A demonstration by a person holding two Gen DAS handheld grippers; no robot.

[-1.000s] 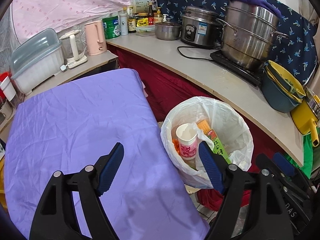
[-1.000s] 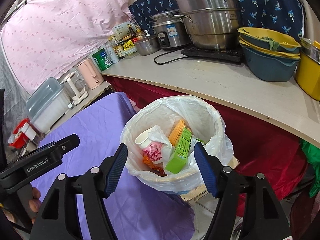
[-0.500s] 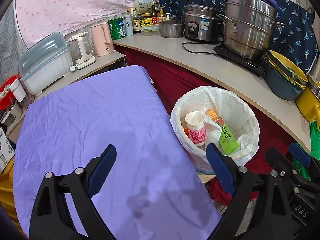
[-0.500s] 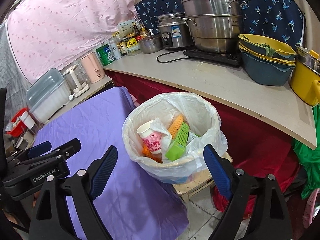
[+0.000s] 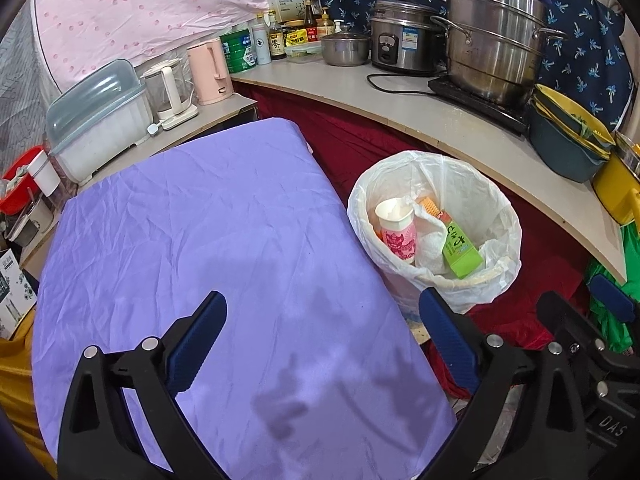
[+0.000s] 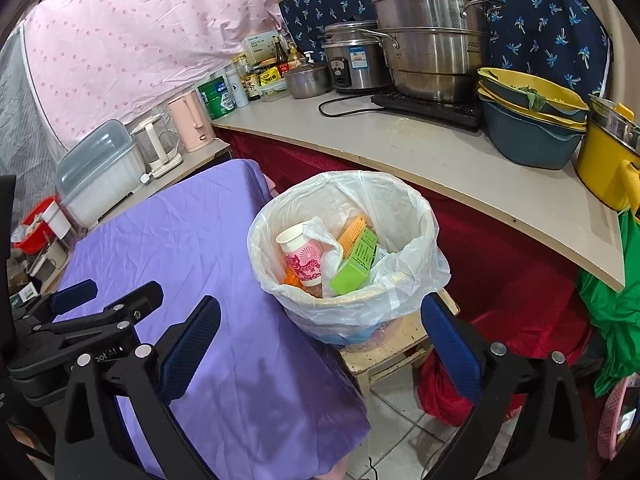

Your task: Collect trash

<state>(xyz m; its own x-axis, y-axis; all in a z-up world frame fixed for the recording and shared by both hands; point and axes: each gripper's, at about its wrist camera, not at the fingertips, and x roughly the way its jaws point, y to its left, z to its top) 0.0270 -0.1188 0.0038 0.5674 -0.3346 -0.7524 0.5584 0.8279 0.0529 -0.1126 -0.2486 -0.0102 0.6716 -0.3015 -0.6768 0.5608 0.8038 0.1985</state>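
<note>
Though bagged, bin [image 6: 416, 280] base seemingly hidden

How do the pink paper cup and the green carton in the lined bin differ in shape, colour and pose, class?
The pink paper cup is round and open-mouthed; the green carton is a flat-sided box. The cup is white with a pink pattern; the carton is bright green with print. The cup stands nearly upright, leaning a little, while the carton lies tilted with one end raised. Both sit side by side on other rubbish inside the white-lined bin.
</note>
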